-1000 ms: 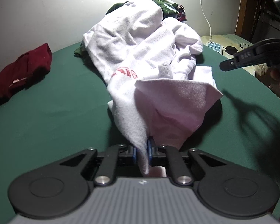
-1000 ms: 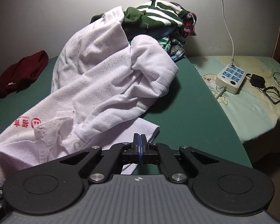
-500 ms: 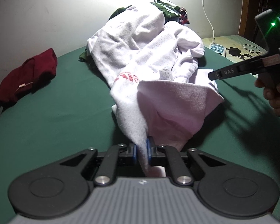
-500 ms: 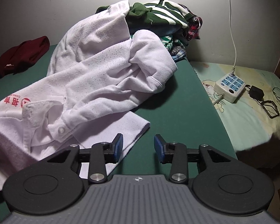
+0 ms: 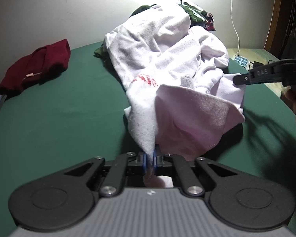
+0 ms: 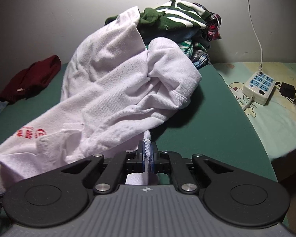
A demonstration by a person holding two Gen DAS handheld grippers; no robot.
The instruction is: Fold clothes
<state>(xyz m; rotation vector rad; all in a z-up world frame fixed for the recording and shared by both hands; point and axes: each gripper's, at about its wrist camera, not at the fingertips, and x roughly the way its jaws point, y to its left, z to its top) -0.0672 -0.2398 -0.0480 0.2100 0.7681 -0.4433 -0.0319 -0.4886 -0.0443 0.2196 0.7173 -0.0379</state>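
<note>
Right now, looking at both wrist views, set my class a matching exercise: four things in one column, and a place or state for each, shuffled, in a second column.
Things:
1. white shirt
2. maroon garment
3. power strip
4. striped green top

Places or states:
A. on the pale sheet beside the green table
B. pinched by both tools
C. on top of the clothes pile by the wall
D. alone on the table's far left

Pairs: 1-B, 2-D, 3-A, 4-C
</note>
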